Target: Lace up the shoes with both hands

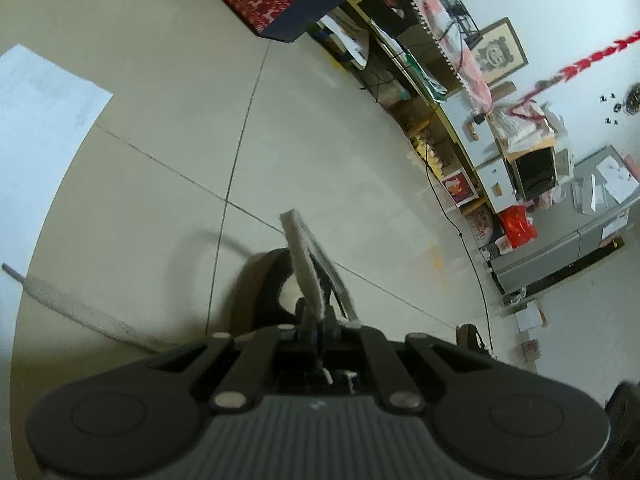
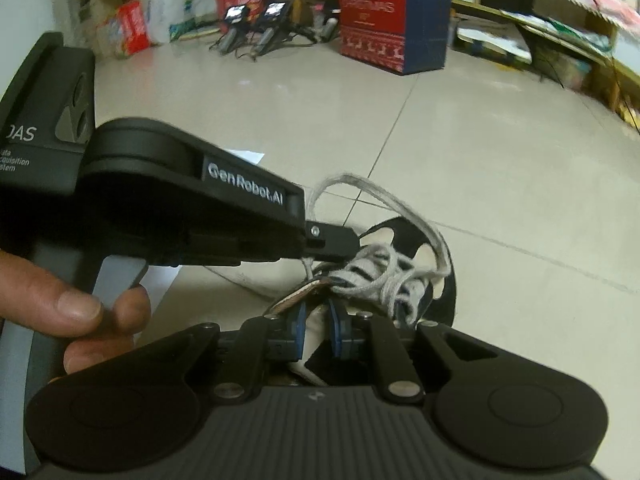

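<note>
My left tongs [image 1: 316, 320] pinch the flat grey woven lace [image 1: 304, 264]. Only the right view shows my right tongs [image 2: 317, 320] parted around the shoe's pale tongue [image 2: 316, 322], and the knotted lacing [image 2: 384, 276].

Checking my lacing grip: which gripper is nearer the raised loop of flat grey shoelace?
Left. The left gripper is shut on the raised loop of flat grey shoelace; the right gripper sits short of it, its jaws flanking part of the black-and-cream shoe.
</note>
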Demonstrator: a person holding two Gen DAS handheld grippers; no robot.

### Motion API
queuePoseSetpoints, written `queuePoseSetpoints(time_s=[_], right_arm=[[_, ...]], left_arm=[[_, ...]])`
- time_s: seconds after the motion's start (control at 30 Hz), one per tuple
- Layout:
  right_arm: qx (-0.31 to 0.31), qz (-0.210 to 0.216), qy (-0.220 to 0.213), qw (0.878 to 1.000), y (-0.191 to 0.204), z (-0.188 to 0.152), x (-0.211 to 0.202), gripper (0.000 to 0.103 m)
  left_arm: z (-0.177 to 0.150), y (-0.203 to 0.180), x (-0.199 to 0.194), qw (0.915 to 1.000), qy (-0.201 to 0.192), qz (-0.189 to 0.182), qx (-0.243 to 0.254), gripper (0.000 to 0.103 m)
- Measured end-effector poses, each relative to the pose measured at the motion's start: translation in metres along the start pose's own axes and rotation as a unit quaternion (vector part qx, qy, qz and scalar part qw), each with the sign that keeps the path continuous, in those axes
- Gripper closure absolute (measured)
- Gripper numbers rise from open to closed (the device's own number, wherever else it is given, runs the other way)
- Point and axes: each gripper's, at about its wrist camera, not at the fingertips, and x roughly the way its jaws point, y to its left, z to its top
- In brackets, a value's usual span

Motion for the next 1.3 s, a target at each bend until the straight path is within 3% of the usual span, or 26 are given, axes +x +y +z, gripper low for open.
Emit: queuePoseSetpoints(time_s=[0.4, 0.5, 0.8, 0.9, 0.97, 1.03, 1.1, 1.2, 1.23, 1.3], right_arm=[[-0.060, 0.027, 0.035, 0.997, -0.002, 0.013, 0.005, 0.085], [-0.068, 0.044, 0.045, 0.996, -0.003, 0.017, 0.007, 0.091], [-0.089, 0.089, 0.075, 0.989, -0.011, 0.030, 0.017, 0.091], [-0.078, 0.112, 0.079, 0.987, -0.017, 0.032, 0.018, 0.099], [-0.069, 0.112, 0.080, 0.988, -0.016, 0.028, 0.017, 0.099], [-0.057, 0.106, 0.079, 0.990, -0.017, 0.024, 0.016, 0.100], [-0.050, 0.102, 0.076, 0.991, -0.017, 0.022, 0.014, 0.100], [-0.055, 0.097, 0.067, 0.991, -0.013, 0.021, 0.010, 0.100], [-0.058, 0.096, 0.065, 0.992, -0.013, 0.021, 0.009, 0.100], [-0.063, 0.094, 0.067, 0.991, -0.011, 0.021, 0.006, 0.100]], left_arm=[[-0.006, -0.006, -0.003, 0.9990, 0.003, -0.006, 0.043, 0.101], [-0.007, -0.008, -0.003, 0.9987, 0.003, -0.005, 0.051, 0.101], [-0.005, -0.006, -0.002, 0.9985, 0.009, -0.011, 0.052, 0.101], [-0.002, -0.006, -0.002, 0.9984, 0.019, -0.015, 0.051, 0.100], [0.005, -0.005, -0.002, 0.9982, 0.037, -0.021, 0.041, 0.093], [0.015, -0.003, -0.008, 0.9979, 0.054, -0.016, 0.034, 0.047], [0.019, -0.007, -0.023, 0.9970, 0.044, -0.001, 0.063, 0.040], [0.015, -0.023, -0.044, 0.9854, 0.050, 0.008, 0.162, 0.040], [0.012, -0.029, -0.050, 0.9781, 0.055, 0.010, 0.201, 0.041], [0.000, -0.043, -0.053, 0.9535, 0.079, 0.015, 0.290, 0.042]])
